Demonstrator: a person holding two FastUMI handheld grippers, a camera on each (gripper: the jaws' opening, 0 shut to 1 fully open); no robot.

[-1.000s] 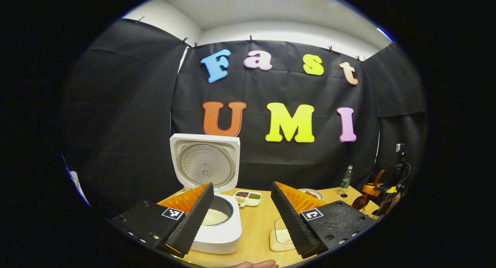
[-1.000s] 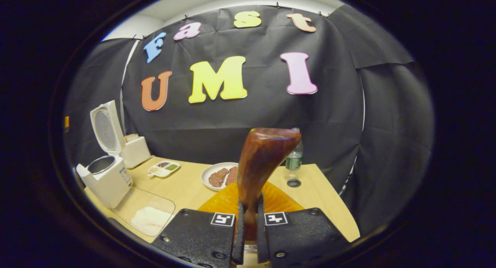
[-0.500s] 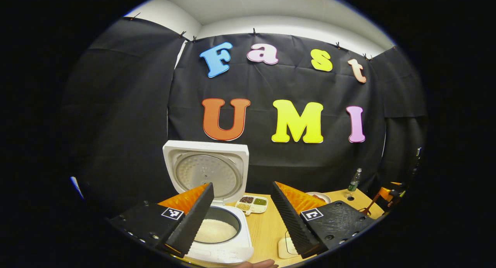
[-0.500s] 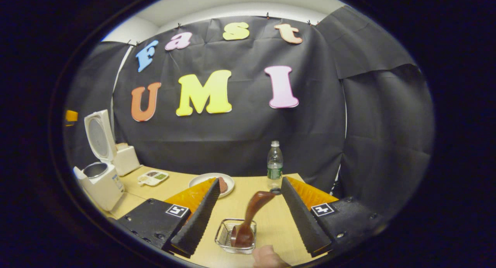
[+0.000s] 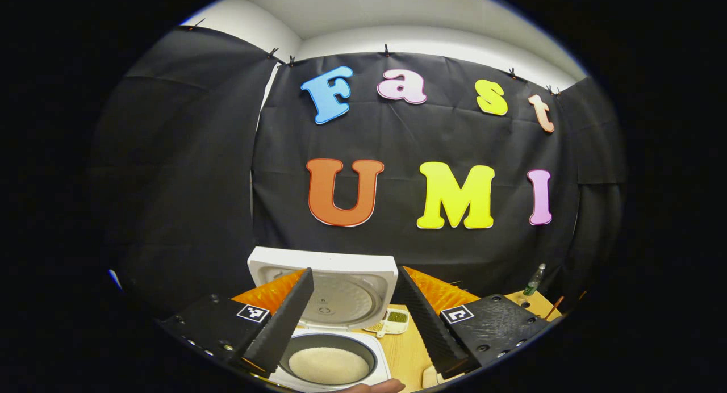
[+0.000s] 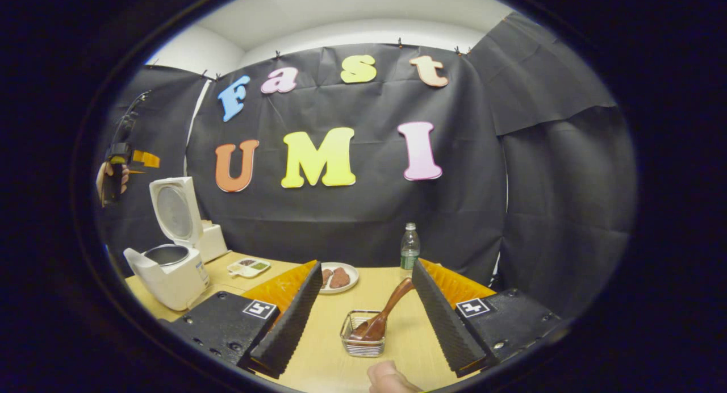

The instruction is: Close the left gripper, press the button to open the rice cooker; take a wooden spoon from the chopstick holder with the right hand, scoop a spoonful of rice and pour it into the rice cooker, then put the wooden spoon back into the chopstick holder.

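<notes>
Now wooden spoon (image 6: 379, 319) back in chopstick holder (image 6: 363, 342), released.

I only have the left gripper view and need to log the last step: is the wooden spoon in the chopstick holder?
Observer: Yes, the wooden spoon leans tilted in the wire chopstick holder, bowl down.
Operator: Is the right gripper holding it?
Observer: No, the right gripper is open, with both fingers clear of the spoon.
Operator: Anything close to the holder?
Observer: A plate with two brown pieces sits behind it, not touching.
</notes>
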